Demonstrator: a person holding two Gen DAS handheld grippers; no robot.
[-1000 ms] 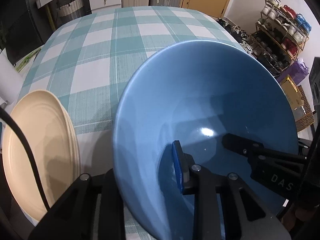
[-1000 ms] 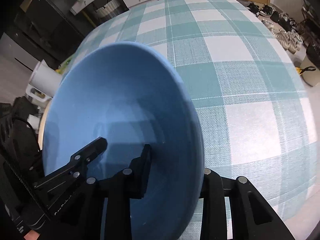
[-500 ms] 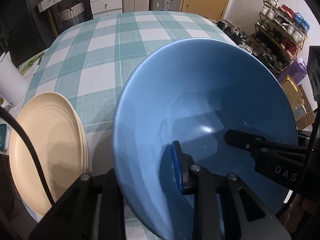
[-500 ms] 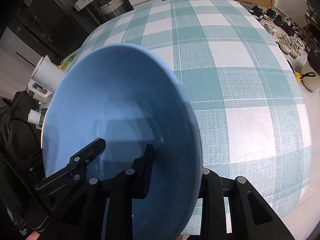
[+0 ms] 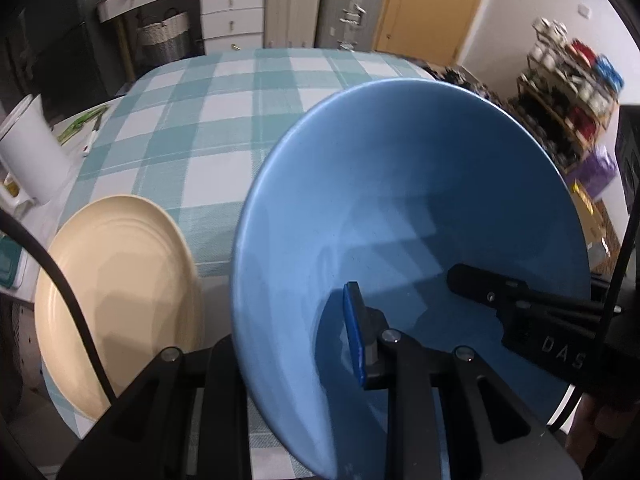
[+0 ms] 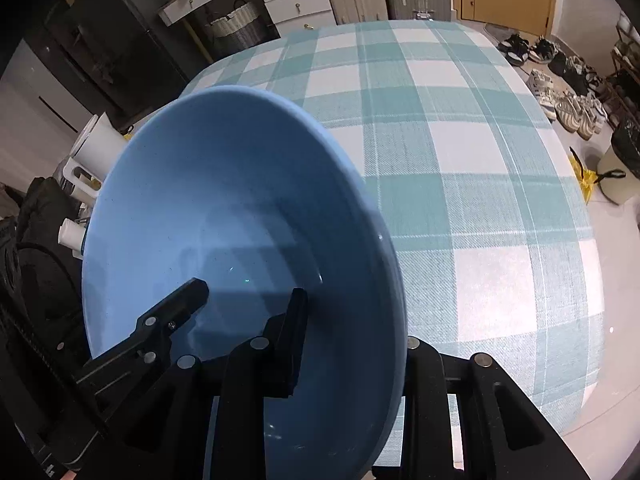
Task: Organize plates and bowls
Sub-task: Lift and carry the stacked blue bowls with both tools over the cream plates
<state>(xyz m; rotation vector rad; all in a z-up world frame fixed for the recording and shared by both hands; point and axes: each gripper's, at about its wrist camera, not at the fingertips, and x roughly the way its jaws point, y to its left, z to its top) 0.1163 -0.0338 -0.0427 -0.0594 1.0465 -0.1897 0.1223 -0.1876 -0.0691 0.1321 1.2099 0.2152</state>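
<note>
Blue bowl [image 5: 400,208] held tilted above checked tablecloth [image 5: 224,120], one bowl counted. At left, white jug [image 5: 28,156] at table edge; cream plate [image 5: 116,296] just beside bowl, one plate, more beneath it not resolvable. Your left gripper [image 5: 280,344] narrowed, clamping bowl's left rim. Your right gripper [image 6: 356,344] likewise clamps right rim. Both point steeply down.
</note>
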